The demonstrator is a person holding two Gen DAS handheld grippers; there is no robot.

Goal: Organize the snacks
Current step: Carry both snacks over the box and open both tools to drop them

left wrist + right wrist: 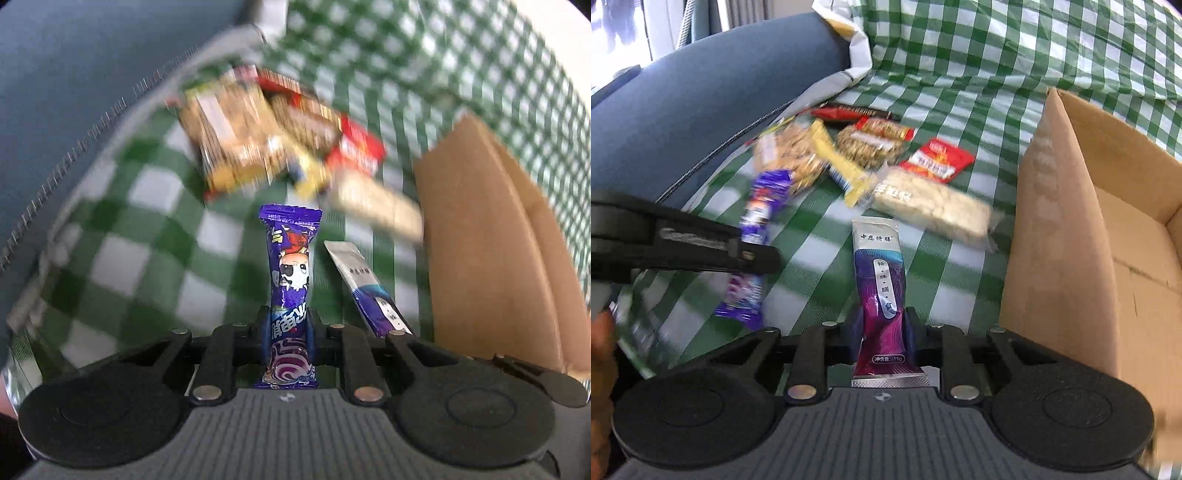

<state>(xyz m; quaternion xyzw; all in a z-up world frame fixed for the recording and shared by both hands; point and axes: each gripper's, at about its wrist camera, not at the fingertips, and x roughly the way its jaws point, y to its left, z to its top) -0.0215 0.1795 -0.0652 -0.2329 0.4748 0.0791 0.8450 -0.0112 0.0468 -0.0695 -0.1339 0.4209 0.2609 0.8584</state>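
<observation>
In the left wrist view my left gripper (pixel 288 328) is shut on a purple snack bar (pixel 290 266) with a cartoon print, which stands up between the pads. My right gripper (pixel 882 332) is shut on a silver and magenta sachet (pixel 879 280). That sachet (pixel 365 288) also shows just right of the purple bar. From the right wrist view the left gripper (pixel 753 254) reaches in from the left, with the purple bar (pixel 761 206) in it. A pile of snack packets (pixel 871 162) lies on the checked cloth beyond both grippers.
An open cardboard box (pixel 1089 221) stands at the right, its near wall close to the right gripper. A green and white checked cloth (pixel 960 55) covers the surface. A blue cushion (pixel 701 99) runs along the left. A hand (pixel 602 350) shows at the lower left.
</observation>
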